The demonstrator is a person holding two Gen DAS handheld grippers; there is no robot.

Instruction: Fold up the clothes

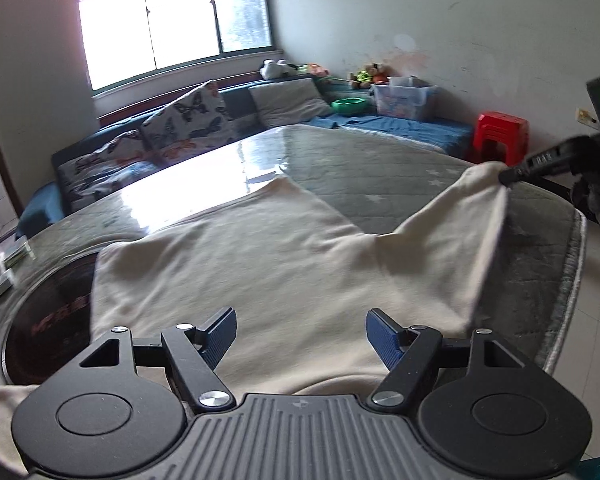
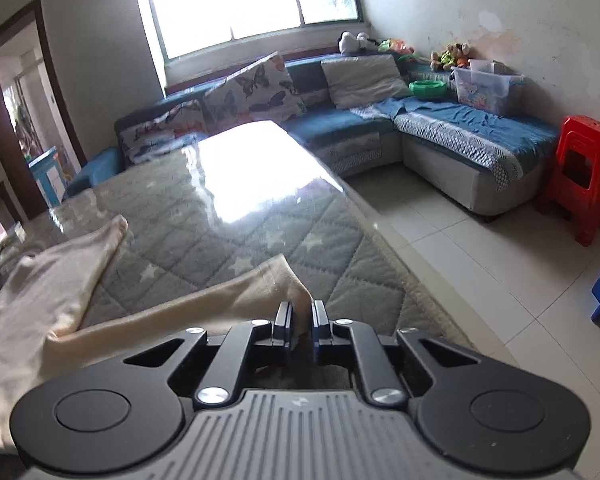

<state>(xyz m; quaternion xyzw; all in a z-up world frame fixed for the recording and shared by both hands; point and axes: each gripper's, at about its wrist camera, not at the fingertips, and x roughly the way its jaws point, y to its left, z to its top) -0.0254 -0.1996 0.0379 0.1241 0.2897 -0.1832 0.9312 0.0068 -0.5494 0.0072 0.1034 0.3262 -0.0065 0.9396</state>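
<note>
Cream cloth is pinched between the closed jaws of the right gripper [image 2: 300, 322], which holds one corner of the garment [image 1: 260, 256] lifted off the table [image 1: 400, 172]. To its left the left gripper [image 1: 301, 338] hovers with jaws apart over the garment's near edge, gripping nothing. Spread ahead on the quilted grey cover, the fabric looks soft, light and limp, so corners and hems are the best holds. No writing is legible.
</note>
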